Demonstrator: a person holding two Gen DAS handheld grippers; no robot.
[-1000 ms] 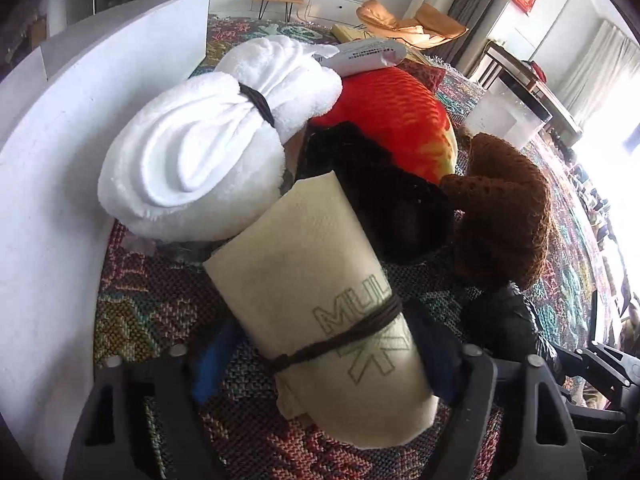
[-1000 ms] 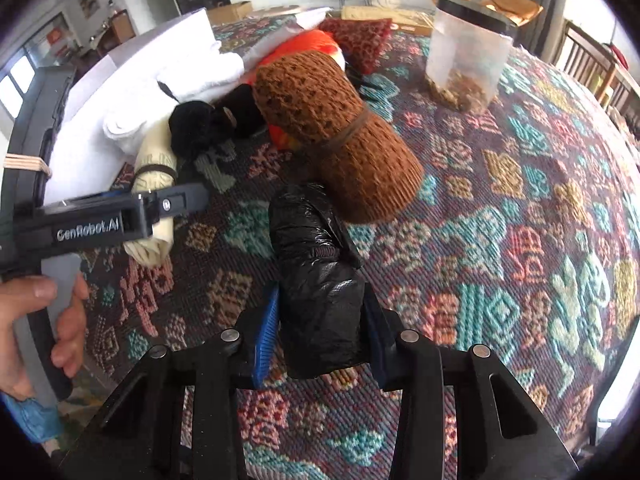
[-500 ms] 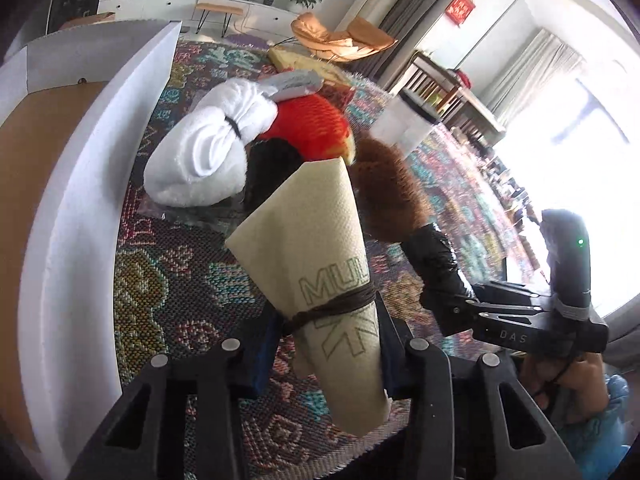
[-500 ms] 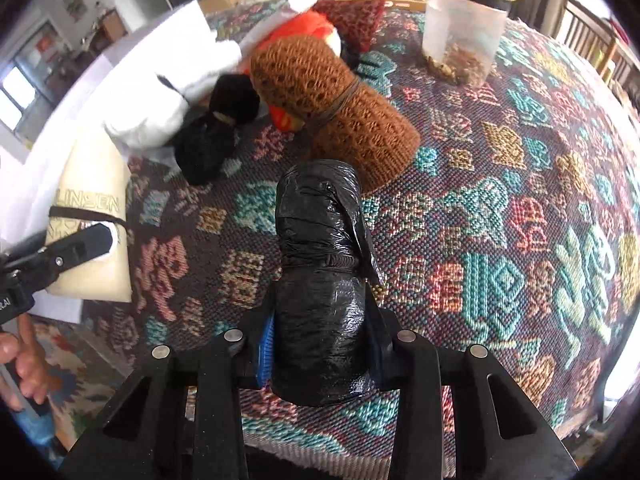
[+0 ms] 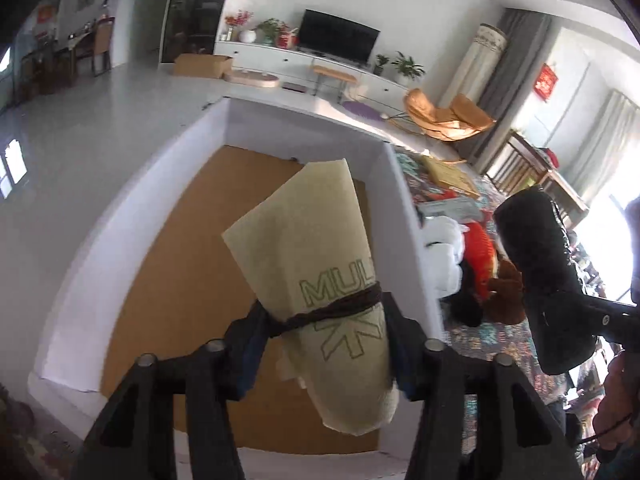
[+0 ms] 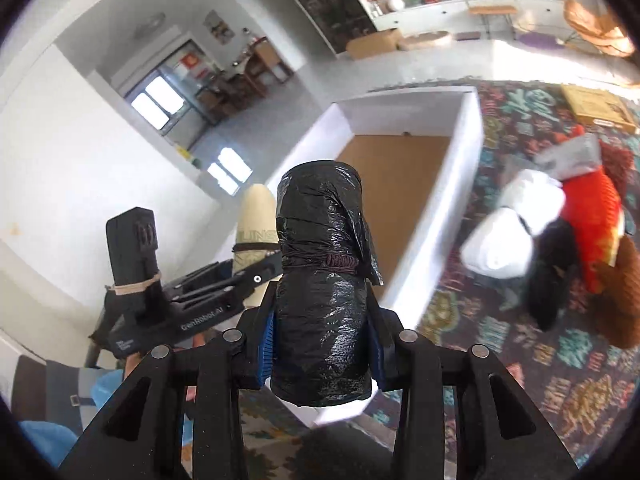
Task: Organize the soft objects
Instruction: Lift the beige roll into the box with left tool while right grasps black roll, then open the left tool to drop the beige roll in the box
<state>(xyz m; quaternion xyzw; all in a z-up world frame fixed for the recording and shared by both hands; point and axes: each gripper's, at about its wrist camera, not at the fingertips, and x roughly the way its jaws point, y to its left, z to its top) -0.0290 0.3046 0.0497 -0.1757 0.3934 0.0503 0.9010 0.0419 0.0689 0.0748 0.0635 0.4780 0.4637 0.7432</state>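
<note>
My left gripper (image 5: 320, 344) is shut on a beige rolled cloth (image 5: 316, 276) tied with a dark band, held in the air over a white box with a brown floor (image 5: 180, 264). My right gripper (image 6: 320, 344) is shut on a black plastic-wrapped roll (image 6: 320, 276), held up beside the box's near corner (image 6: 424, 216). That roll also shows in the left wrist view (image 5: 544, 280). The left gripper and beige roll (image 6: 256, 216) show in the right wrist view.
On the patterned tablecloth (image 6: 560, 380) right of the box lie a white towel roll (image 6: 508, 232), a black bundle (image 6: 552, 276), an orange-red bundle (image 6: 592, 224) and a brown knitted roll (image 6: 624, 292). A flat yellow item (image 6: 596, 108) lies farther back.
Both grippers have lifted their rolls off the table and swung left. The left one now hangs over the box; the right one is near the box's corner.
</note>
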